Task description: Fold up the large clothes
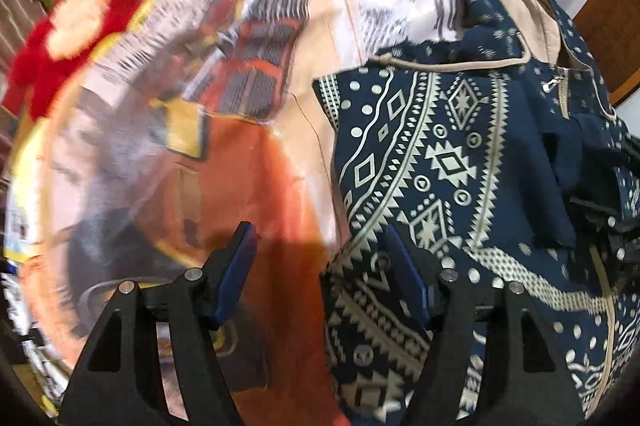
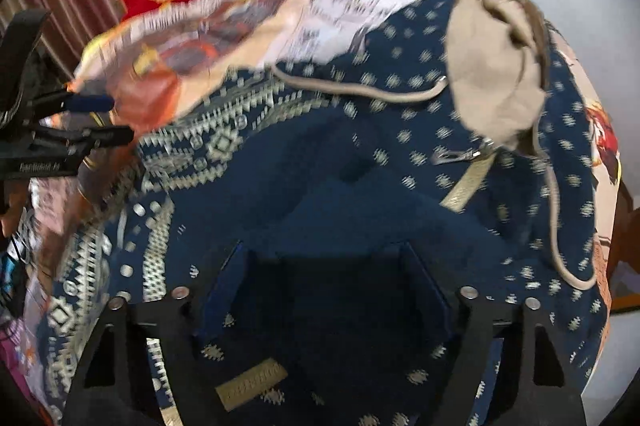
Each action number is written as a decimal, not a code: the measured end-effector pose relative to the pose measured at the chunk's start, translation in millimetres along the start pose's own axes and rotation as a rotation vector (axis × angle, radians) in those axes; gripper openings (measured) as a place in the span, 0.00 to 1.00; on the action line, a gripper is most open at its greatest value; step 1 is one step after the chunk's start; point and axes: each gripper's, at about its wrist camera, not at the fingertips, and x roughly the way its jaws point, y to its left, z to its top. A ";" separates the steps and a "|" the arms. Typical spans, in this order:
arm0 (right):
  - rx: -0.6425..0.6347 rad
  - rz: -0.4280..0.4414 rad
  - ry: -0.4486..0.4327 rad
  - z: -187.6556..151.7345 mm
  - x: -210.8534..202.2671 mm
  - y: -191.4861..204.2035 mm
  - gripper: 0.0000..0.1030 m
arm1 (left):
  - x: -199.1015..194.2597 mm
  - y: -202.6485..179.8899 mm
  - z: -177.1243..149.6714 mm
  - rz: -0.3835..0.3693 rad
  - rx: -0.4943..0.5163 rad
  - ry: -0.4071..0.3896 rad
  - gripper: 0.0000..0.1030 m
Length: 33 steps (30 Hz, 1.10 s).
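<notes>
Reaching for grab points on the navy patterned hoodie (image 1: 460,154): your left gripper (image 1: 320,246) and right gripper (image 2: 324,266) both gape, nothing clamped. Next: pinch edges, pull flat.

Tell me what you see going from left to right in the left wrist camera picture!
Red fluffy thing → orange printed bedsheet → navy patterned hoodie → brown wooden furniture.

Both wrist cameras are looking steeply down, close over the bed. Both are sharing the navy patterned hoodie (image 1: 460,162) (image 2: 320,186) and printed bedsheet (image 1: 260,186) (image 2: 300,22).
</notes>
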 end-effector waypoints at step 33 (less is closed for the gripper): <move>0.279 -0.137 -0.242 -49.8 -86.3 -90.2 0.11 | 20.7 -15.6 32.1 -0.103 -0.035 0.009 0.08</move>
